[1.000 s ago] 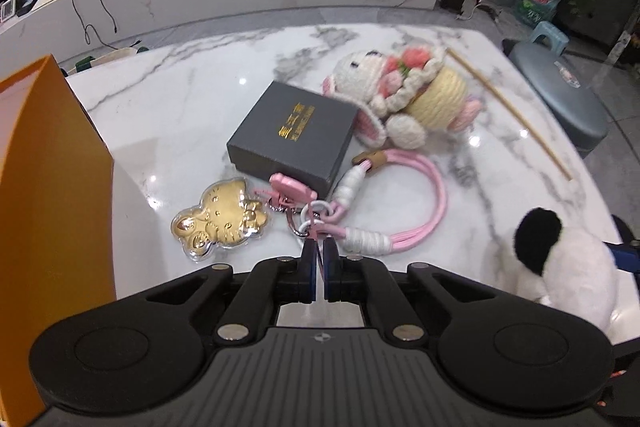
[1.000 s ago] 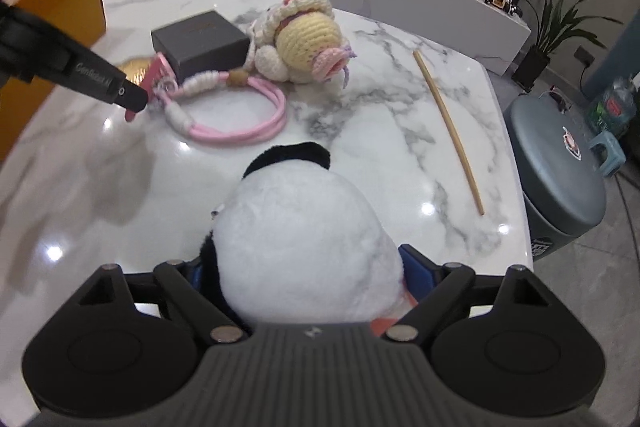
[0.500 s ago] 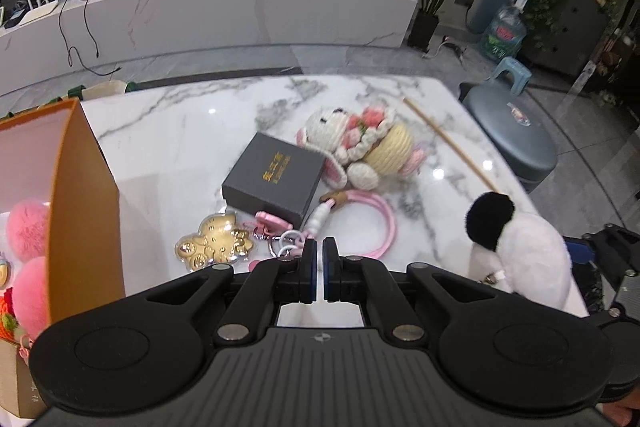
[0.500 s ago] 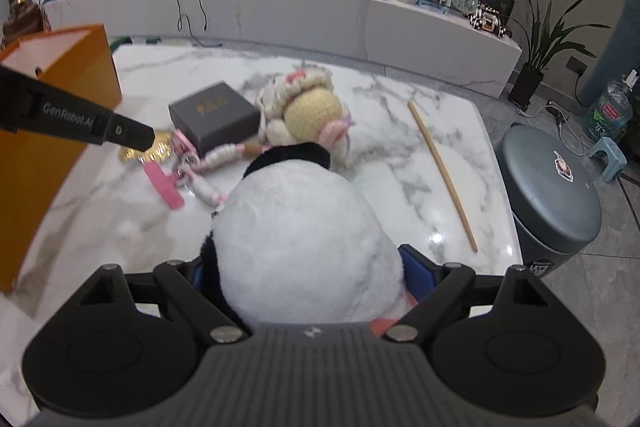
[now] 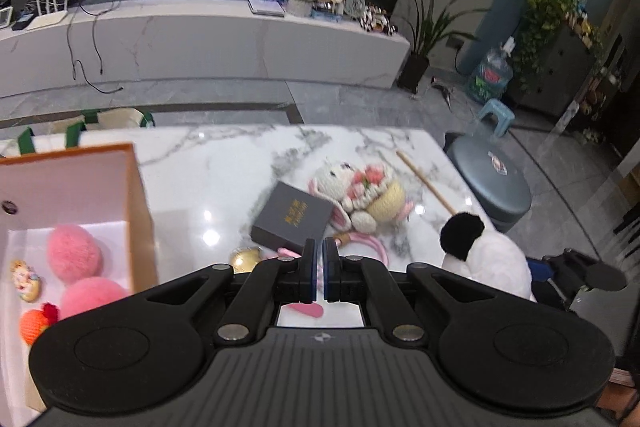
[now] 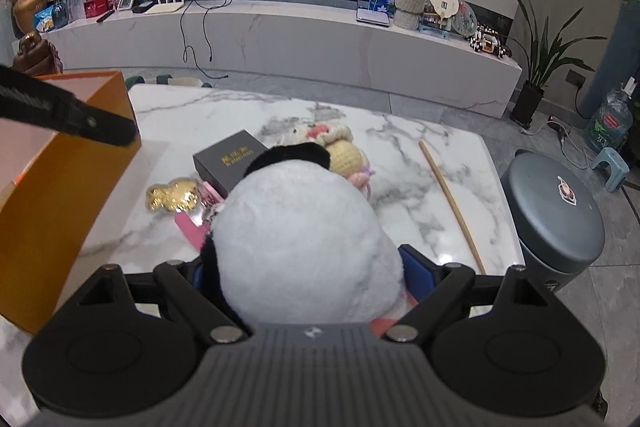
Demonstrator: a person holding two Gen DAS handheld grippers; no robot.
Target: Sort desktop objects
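My left gripper (image 5: 319, 259) is shut on the pink lanyard keychain (image 5: 368, 241), which hangs from it above the marble table (image 5: 224, 179); its pink tag (image 6: 188, 229) dangles below. My right gripper (image 6: 308, 275) is shut on a white and black plush panda (image 6: 298, 235), held above the table's near edge; the panda also shows in the left wrist view (image 5: 486, 259). On the table lie a dark gift box (image 5: 292, 223), a gold cat charm (image 6: 172, 197), a crocheted bunny doll (image 5: 360, 197) and a wooden stick (image 6: 450, 203).
An open orange box (image 5: 136, 211) at the left holds pink pompoms (image 5: 74, 257) and small toys. A grey round stool (image 6: 554, 219) stands right of the table. A white counter runs along the back wall.
Both grippers have risen well above the table. The left one has lifted the pink lanyard keychain off the surface; the orange box's inside has come into view.
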